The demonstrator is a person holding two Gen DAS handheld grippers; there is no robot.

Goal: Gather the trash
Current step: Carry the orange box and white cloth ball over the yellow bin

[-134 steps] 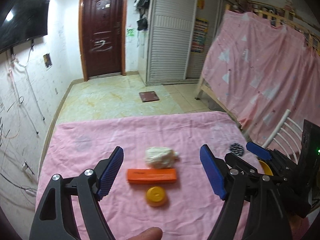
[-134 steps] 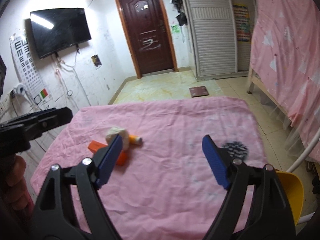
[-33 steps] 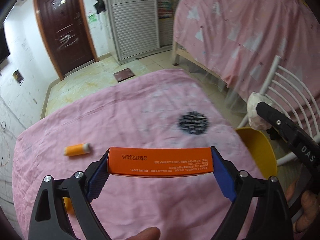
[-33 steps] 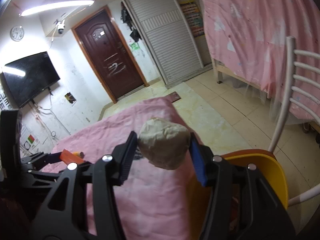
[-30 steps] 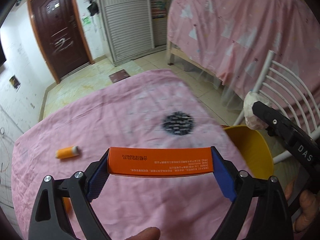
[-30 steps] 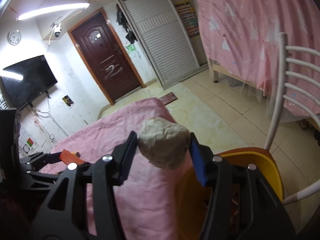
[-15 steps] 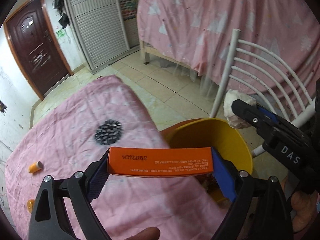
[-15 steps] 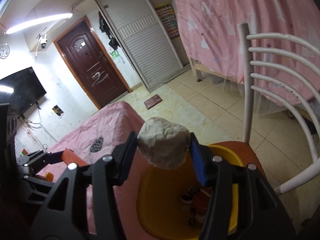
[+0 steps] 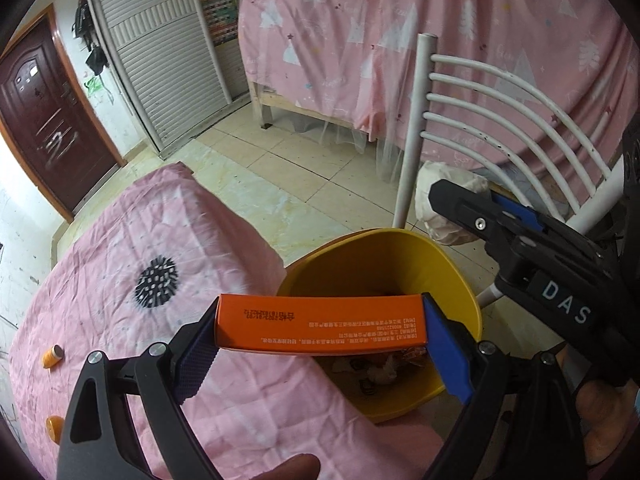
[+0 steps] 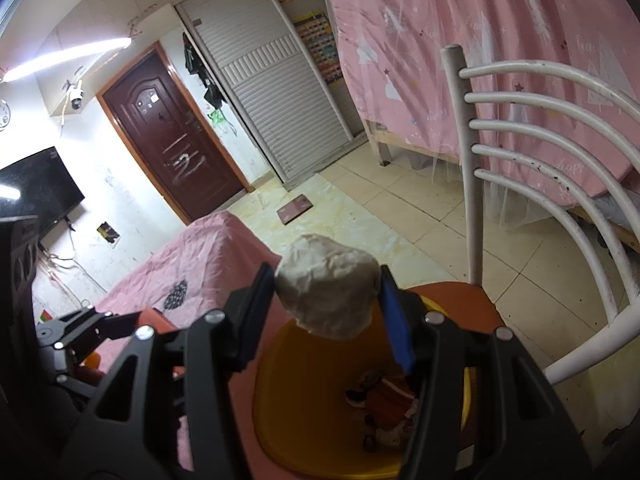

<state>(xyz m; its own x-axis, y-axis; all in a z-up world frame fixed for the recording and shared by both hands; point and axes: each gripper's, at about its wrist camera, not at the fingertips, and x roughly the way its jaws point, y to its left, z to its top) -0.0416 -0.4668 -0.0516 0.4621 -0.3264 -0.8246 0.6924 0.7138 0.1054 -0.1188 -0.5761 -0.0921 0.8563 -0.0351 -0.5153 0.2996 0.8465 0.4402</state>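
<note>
My left gripper (image 9: 320, 334) clamps the orange box (image 9: 320, 326) endwise above the near rim of the yellow bin (image 9: 460, 280); my right gripper (image 10: 328, 300) squeezes the crumpled paper ball (image 10: 326, 292) over its mouth. I should centre both over the opening, then release cleanly.

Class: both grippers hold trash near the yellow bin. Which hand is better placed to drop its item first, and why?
Probably the right. The right gripper holds its crumpled paper ball directly over the yellow bin. The left gripper's orange box partly overhangs the pink tablecloth.
</note>
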